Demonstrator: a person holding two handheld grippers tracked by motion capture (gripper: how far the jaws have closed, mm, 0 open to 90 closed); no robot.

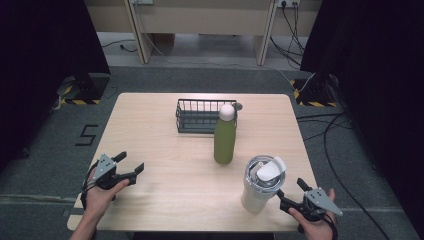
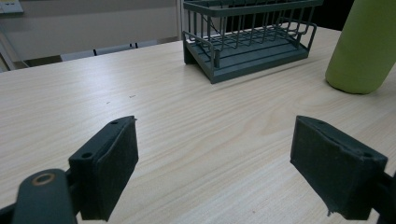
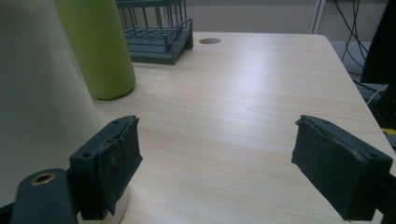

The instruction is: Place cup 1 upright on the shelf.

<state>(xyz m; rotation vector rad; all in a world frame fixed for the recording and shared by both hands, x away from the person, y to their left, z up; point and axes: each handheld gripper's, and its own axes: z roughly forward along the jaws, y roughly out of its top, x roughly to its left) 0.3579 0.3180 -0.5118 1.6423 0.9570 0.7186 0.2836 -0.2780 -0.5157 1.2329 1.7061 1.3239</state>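
You are at the approach: both tongs, left point(image 1: 131, 166) and right point(image 1: 289, 192), stand wide and empty, the white tumbler point(image 1: 262, 184) just beside your right tongs on the surface point(image 1: 165, 150), so next swing around it.

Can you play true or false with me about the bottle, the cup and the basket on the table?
1. The green bottle stands upright. True.
2. The green bottle sits inside the wire basket. False: it stands on the table, in front of the basket.
3. The white tumbler is close to the right hand-held gripper. True.
4. The left hand-held gripper holds the bottle. False: its jaws are open with nothing between them.
5. The green bottle has a white cap. True.
6. The tumbler lies on its side. False: it stands upright.
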